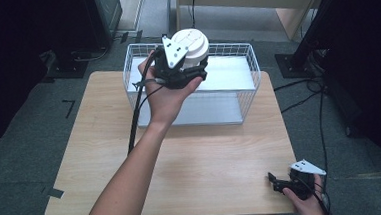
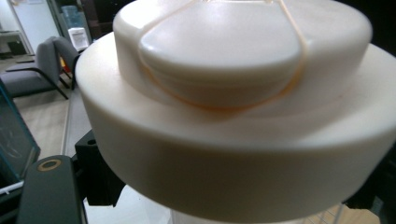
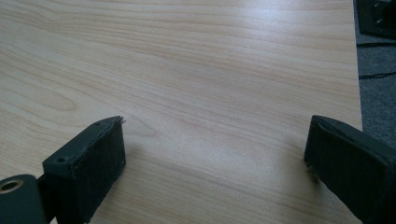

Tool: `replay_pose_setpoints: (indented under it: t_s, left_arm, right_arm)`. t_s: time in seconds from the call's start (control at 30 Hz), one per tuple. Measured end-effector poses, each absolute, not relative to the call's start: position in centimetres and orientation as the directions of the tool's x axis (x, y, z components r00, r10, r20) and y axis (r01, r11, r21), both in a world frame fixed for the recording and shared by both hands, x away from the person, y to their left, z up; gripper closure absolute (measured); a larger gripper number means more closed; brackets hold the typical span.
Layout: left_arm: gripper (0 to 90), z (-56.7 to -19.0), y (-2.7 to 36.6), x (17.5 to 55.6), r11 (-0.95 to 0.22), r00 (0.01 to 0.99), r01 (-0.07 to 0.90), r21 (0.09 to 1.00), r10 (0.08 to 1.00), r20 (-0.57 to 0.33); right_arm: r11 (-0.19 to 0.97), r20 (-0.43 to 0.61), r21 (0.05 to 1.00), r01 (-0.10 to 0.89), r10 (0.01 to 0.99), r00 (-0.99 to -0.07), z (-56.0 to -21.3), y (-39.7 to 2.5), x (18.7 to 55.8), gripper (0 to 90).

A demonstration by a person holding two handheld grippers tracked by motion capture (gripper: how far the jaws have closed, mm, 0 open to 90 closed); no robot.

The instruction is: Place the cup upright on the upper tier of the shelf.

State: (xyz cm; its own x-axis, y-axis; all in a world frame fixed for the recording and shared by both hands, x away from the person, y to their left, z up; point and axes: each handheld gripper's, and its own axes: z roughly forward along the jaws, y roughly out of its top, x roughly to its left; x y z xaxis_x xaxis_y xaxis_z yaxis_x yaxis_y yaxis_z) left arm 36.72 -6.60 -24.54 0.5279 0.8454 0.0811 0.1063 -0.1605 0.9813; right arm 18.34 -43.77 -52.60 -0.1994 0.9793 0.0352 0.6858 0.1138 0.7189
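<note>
In the high view the person's left hand holds the left tool raised above the near-left part of a white wire basket that stands at the far side of the light wooden worktop. The left tool is closed around a cream-white stepped round object, apparently a plastic lid or cap, gripping it near its lower part so that the object's broad round face tilts up toward the camera. The grey three-cornered plate of that tool lies just left of the object, and a black cable trails down from the tool past the forearm to the worktop. In the left gripper view the same cream-white object sits very close to the lens: a wide lower ring, a narrower raised tier above it, and a thin orange line looping across the top; a dark jaw is visible at the lower left, pressed against the object's underside. An office chair stands in the background at the left. The right hand rests at the near-right corner of the worktop holding the right tool, which in the right gripper view has its two black jaws spread wide apart just above the bare wood, with nothing between them.
</note>
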Motion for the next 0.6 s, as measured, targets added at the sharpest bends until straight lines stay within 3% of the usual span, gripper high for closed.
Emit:
replay_pose_setpoints:
  t_s: [0.5, 0.6]
  left_arm:
    - [15.9, -25.4, -6.9, 41.3, -0.165, 0.470, 0.134, 0.977, 0.879, 0.084]
    - [16.0, -25.5, -6.9, 42.4, -0.120, 0.462, 0.174, 0.977, 0.887, 0.026]
  right_arm:
    - [0.120, 0.029, 0.720, 0.684, 0.979, -0.202, -52.6, -43.8, 18.4, 5.2]
    - [0.124, 0.027, 0.720, 0.683, 0.978, -0.207, -52.6, -43.8, 18.4, 5.5]
